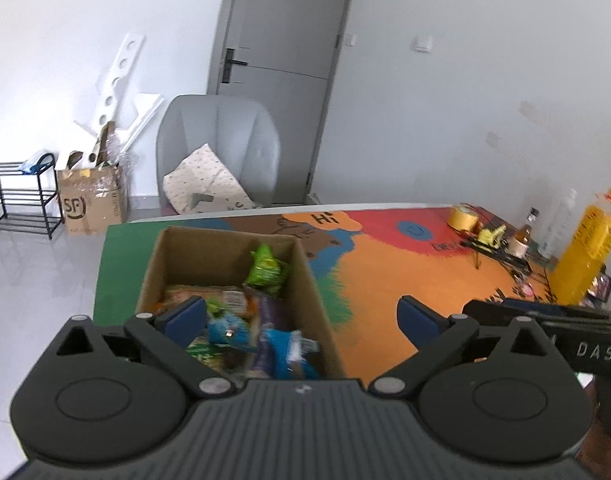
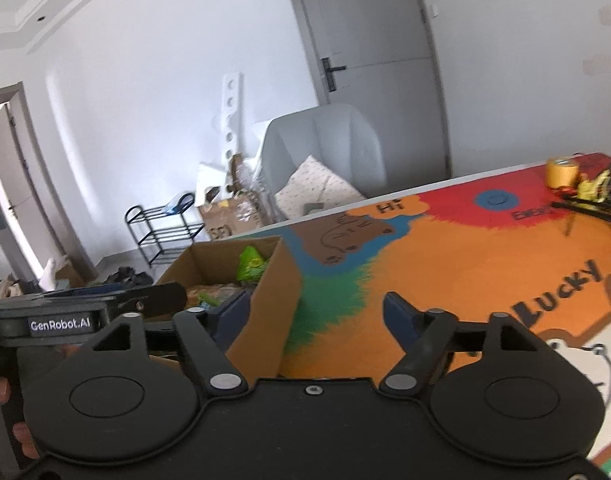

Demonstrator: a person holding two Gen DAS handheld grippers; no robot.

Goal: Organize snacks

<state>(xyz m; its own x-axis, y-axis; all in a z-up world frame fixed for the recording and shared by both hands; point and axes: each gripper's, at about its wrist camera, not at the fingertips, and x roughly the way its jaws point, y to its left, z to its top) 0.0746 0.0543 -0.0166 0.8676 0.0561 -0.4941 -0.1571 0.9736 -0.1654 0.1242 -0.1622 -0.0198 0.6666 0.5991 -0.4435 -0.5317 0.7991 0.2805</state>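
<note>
Cardboard box (image 1: 313, 280) at mat (image 1: 405, 264) edge, left gripper (image 1: 301, 312) jaws wide

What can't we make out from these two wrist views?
- Near end of the cardboard box, left wrist view: hidden by the left gripper; the snacks there are blurred, labels unreadable.
- Box interior, right wrist view: mostly screened by its near wall and the right gripper.
- Clutter at the table's far right, both views: too small, partly cut by the edge.
- Lettering on the mat: partly cropped.
</note>
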